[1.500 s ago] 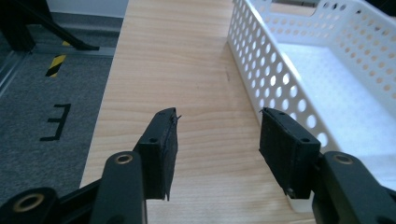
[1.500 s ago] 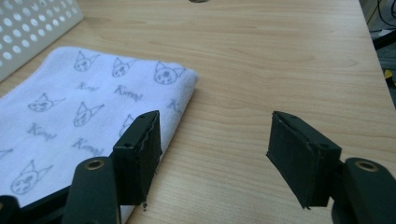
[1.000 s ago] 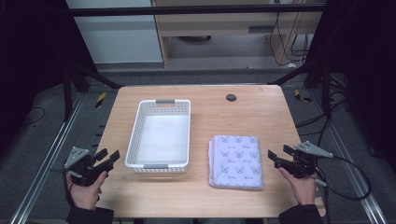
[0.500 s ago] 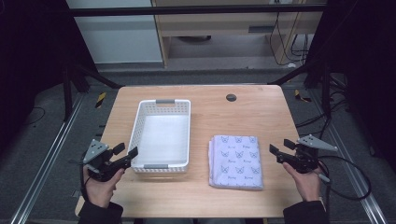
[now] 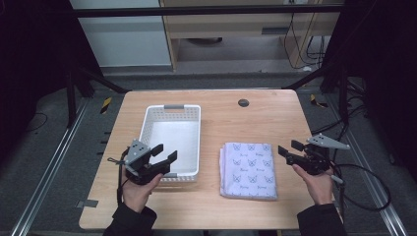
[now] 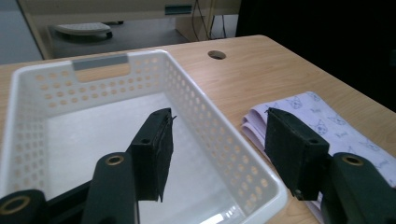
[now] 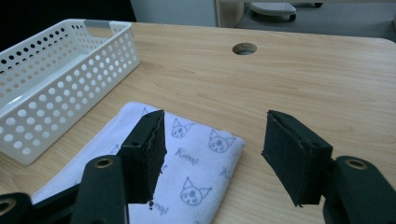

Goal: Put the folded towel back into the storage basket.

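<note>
The folded cloth, pale lilac with small cat-face prints, lies flat on the wooden table just right of the white perforated basket, apparently a little apart from it. The right gripper hovers at the cloth's right edge, jaws spread and holding nothing. The left gripper hangs over the basket's near right corner, likewise agape and empty.
</note>
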A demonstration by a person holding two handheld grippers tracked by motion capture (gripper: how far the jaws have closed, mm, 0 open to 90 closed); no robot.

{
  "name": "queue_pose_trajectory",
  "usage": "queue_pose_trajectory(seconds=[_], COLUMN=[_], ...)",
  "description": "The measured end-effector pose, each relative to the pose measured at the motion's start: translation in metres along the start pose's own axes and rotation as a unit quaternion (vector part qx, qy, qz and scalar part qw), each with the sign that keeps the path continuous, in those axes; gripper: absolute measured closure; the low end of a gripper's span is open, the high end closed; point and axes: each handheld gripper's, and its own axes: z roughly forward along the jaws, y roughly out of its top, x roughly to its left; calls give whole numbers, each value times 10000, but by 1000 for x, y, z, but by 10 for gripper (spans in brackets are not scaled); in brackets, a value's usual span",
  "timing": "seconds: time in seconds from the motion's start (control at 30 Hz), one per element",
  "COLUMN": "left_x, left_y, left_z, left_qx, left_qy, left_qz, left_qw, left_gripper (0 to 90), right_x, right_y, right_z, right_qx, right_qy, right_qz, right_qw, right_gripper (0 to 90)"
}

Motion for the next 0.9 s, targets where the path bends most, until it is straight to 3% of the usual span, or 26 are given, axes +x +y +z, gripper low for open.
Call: queue_pose_trajectory(seconds=[0.4, 0.63, 0.9], left_x=[-49, -67, -87], left_y=[2, -2, -10], left_z=[38, 53, 71], left_qx=[175, 289, 518], left_qy=[-347, -507, -565], left_qz=[243, 218, 360], left_qw=[9990, 9981, 9964], left_gripper=[423, 438, 460], right_x=[0, -1, -3], right_y=[6, 4, -1], right_z=[6, 12, 21], right_qx=[-89, -83, 82], right_qy=[44, 73, 82], right_qz=[94, 128, 83], right_qw=[9999, 9999, 9999], right_gripper=[385, 387, 392])
